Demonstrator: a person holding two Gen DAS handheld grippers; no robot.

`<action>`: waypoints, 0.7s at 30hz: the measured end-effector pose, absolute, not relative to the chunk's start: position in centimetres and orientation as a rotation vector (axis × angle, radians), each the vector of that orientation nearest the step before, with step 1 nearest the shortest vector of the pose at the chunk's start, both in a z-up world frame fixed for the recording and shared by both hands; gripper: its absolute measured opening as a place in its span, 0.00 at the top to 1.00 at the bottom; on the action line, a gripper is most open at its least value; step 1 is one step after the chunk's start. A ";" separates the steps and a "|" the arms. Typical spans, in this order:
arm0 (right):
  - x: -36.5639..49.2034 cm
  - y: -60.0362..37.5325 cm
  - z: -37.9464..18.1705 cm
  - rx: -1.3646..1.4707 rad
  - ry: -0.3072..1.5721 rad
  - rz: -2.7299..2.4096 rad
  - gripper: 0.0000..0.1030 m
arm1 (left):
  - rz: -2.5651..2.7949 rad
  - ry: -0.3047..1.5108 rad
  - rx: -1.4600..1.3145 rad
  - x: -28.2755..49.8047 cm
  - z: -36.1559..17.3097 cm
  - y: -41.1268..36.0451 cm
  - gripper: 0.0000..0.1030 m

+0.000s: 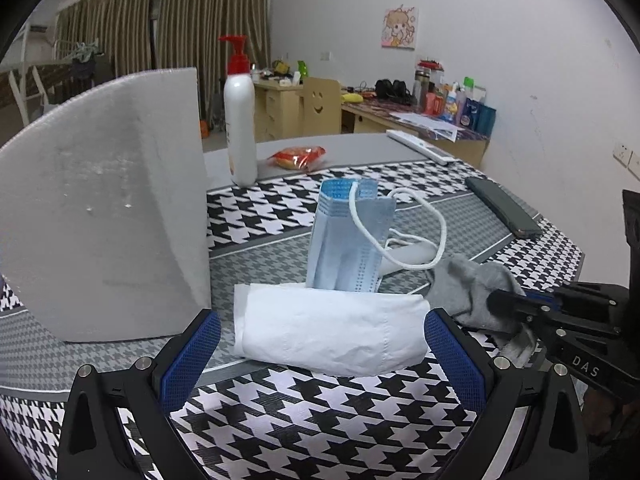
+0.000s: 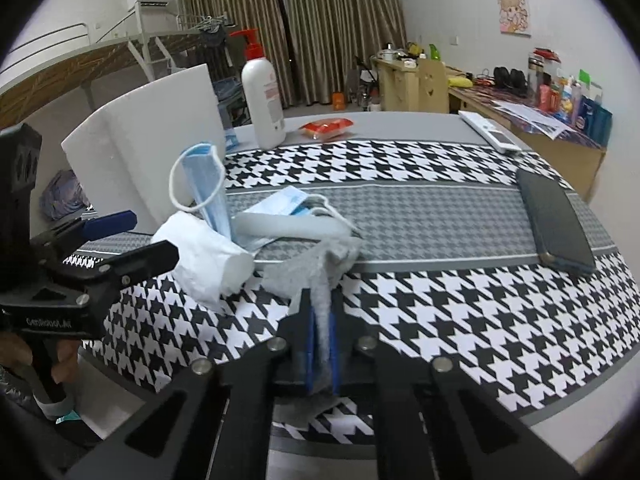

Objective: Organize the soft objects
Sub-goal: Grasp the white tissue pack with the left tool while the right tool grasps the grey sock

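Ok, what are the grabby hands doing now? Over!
Right gripper shut on grey sock. Left gripper open, fingers either side of white tissue roll, not touching. Blue mask upright just behind it.

**Obscured and cut-off items at the table**

The grey sock (image 2: 316,276) is partly hidden: its near end runs between the pressed-together pads of the right gripper (image 2: 320,344), and its tail disappears under the gripper body. A second blue mask (image 2: 286,202) lies half covered by a grey curved piece (image 2: 288,228), whose nature cannot be told. The white foam board (image 1: 100,208) screens the tabletop behind it. Labels on the pump bottle (image 2: 264,100) are unreadable. Desk clutter beyond is too small to identify.
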State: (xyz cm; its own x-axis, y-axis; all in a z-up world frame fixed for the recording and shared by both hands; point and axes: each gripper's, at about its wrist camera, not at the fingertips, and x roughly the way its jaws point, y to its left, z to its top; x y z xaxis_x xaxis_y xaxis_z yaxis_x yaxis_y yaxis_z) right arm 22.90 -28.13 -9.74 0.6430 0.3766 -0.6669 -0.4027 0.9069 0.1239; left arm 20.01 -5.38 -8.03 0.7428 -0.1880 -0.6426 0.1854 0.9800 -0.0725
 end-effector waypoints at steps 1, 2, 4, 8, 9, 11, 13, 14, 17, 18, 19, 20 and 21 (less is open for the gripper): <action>22.9 -28.2 -9.8 -0.034 0.752 0.442 0.91 | -0.197 0.715 -0.007 20.2 -8.2 -5.4 0.01; 23.0 -28.1 -9.9 -0.035 0.753 0.442 0.91 | -0.185 0.724 -0.009 20.4 -8.3 -5.3 0.01; 23.2 -28.1 -10.1 -0.036 0.759 0.435 0.91 | -0.156 0.748 -0.009 20.8 -8.7 -5.1 0.01; 23.3 -28.3 -10.4 -0.028 0.765 0.438 0.91 | -0.150 0.796 -0.027 21.5 -9.5 -4.8 0.09; 23.3 -28.4 -10.4 -0.026 0.762 0.442 0.91 | -0.151 0.815 -0.033 21.7 -9.8 -4.7 0.12; 23.3 -28.4 -10.4 -0.029 0.758 0.444 0.91 | -0.152 0.837 -0.047 22.0 -10.2 -4.6 0.12; 23.3 -28.4 -10.5 -0.028 0.758 0.446 0.91 | -0.151 0.847 -0.051 22.1 -10.3 -4.6 0.14; 23.3 -28.3 -10.5 -0.027 0.760 0.446 0.91 | -0.146 0.853 -0.047 22.2 -10.4 -4.6 0.16; 23.3 -28.4 -10.6 -0.025 0.760 0.449 0.91 | -0.146 0.878 -0.051 22.4 -10.8 -4.5 0.25; 23.3 -28.4 -10.6 -0.024 0.761 0.449 0.91 | -0.139 0.880 -0.051 22.4 -10.8 -4.4 0.27; 23.4 -28.4 -10.6 -0.023 0.762 0.449 0.91 | -0.138 0.878 -0.048 22.4 -10.8 -4.4 0.28; 23.4 -28.4 -10.6 -0.022 0.763 0.449 0.91 | -0.135 0.881 -0.043 22.4 -10.8 -4.5 0.30; 23.4 -28.4 -10.6 -0.023 0.763 0.449 0.91 | -0.129 0.880 -0.035 22.3 -10.8 -4.6 0.33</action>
